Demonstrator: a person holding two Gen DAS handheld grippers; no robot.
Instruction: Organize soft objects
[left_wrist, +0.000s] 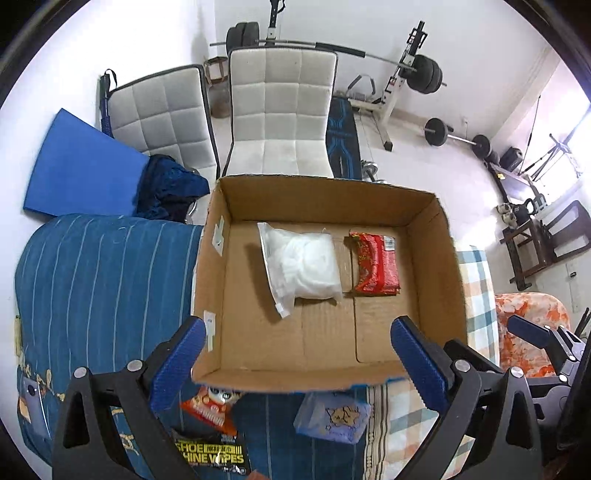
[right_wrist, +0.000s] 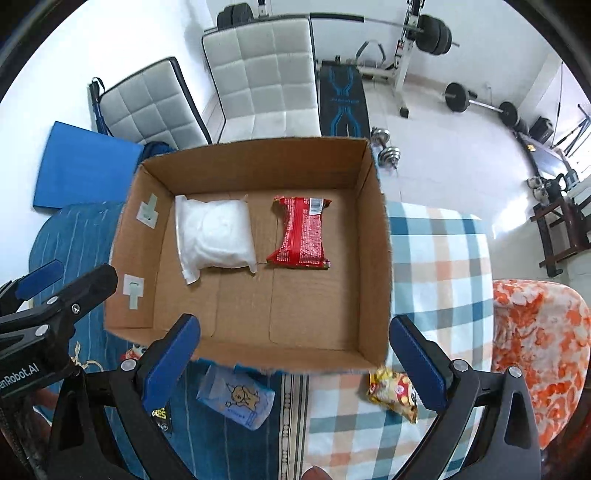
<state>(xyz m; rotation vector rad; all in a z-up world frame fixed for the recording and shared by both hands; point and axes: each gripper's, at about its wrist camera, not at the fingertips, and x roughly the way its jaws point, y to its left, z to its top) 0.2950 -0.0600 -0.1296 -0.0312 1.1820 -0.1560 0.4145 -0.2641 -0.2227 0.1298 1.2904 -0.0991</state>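
Note:
An open cardboard box (left_wrist: 436, 258) (right_wrist: 373, 236) sits on the bed. Inside it lie a clear bag of white soft stuff (left_wrist: 303, 266) (right_wrist: 214, 232) on the left and a red packet (left_wrist: 376, 266) (right_wrist: 301, 232) on the right, side by side. My left gripper (left_wrist: 299, 362) hovers open above the box's near edge, nothing between its fingers. My right gripper (right_wrist: 295, 354) is open too, over the near edge, empty. In front of the box lie a blue tissue pack (left_wrist: 332, 417) (right_wrist: 236, 398), a yellow snack pack (right_wrist: 395, 391), an orange pack (left_wrist: 210, 406) and a black shoe wipes pack (left_wrist: 210, 454).
The bed has a blue striped cover (left_wrist: 92, 280) on the left and a checked sheet (right_wrist: 439, 266) on the right. An orange patterned cushion (right_wrist: 539, 347) lies at the far right. Two white chairs (left_wrist: 280, 110) and gym weights (left_wrist: 428, 74) stand behind the box.

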